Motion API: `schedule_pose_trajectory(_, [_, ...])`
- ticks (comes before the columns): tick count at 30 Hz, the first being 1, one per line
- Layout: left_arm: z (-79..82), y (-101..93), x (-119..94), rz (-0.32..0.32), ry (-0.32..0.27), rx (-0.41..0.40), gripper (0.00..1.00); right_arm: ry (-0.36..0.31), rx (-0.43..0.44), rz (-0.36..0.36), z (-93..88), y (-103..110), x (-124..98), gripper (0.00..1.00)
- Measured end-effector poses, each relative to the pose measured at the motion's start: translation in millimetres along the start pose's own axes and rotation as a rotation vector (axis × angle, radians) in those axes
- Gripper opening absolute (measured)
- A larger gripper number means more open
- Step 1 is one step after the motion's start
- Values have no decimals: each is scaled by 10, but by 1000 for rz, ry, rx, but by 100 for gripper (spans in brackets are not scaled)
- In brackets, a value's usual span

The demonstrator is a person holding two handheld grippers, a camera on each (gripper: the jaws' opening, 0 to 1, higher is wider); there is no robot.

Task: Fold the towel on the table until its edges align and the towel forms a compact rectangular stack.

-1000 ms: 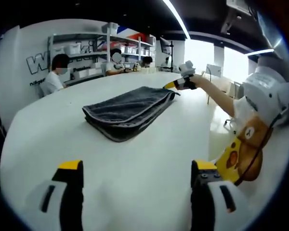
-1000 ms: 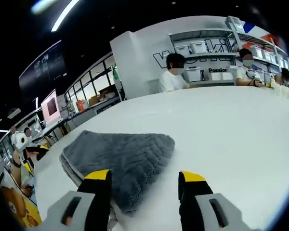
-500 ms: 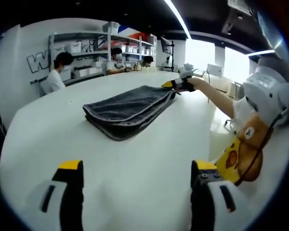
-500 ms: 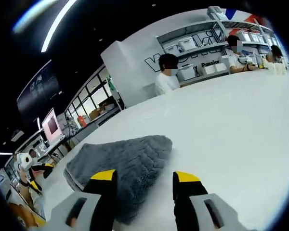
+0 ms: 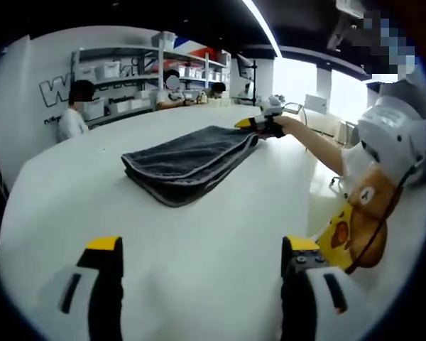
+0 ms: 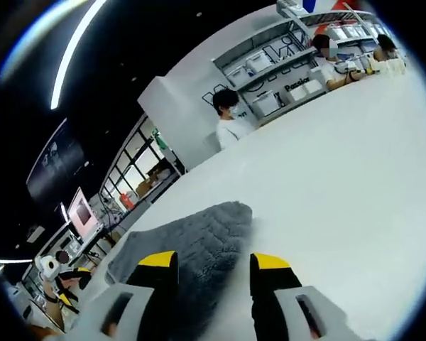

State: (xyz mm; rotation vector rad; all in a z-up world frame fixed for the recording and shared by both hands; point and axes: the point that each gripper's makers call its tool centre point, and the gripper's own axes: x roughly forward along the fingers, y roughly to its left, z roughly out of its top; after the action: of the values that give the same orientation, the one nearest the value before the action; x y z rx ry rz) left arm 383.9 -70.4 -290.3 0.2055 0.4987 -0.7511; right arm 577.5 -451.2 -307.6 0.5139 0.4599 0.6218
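Now right tongs (image 6: 204, 260) further over towel (image 6: 199, 241), narrower.

The towel (image 5: 188, 162) is dark grey and plush, and it lies flat on the white table (image 5: 163, 256) as a folded oblong. In the left gripper view you can see its layers stacked along the near edge, thick and rounded at the fold, corners soft, not yet square. It runs slantwise away from that camera, with its long side heading toward the far right. In the right gripper view the towel (image 6: 192, 245) shows a ribbed, chevron-like pile on top, with one rounded corner pointing toward the open table. Its edges sit close together but are not perfectly flush.
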Motion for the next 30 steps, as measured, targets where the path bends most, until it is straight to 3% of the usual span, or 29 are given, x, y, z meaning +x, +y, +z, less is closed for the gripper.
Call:
schedule_pose_trajectory(2, [-9,4,-4,1,1,-2,97,-4,4,0,32,133,-10,40])
schedule_pose_trajectory(8, [-22,1,8,-1,1,-9,97,3,-4,-20,33,134,0,37])
schedule_pose_trajectory(12, [-25,-14,15,-5,1,-8,97,17,-18,-39,12,90,-5,36])
schedule_pose_trajectory(14, [-26,-18,14,-6,0,-8,97,32,-27,-42,-76,-29,60,35])
schedule_pose_trajectory(17, [-32,-12,9,-1,-2,-12,97,35,-19,-29,-24,-77,67,34])
schedule_pose_trajectory(30, [-53,5,-6,4,-15,-26,97,77,-41,-5,-83,-53,15,15])
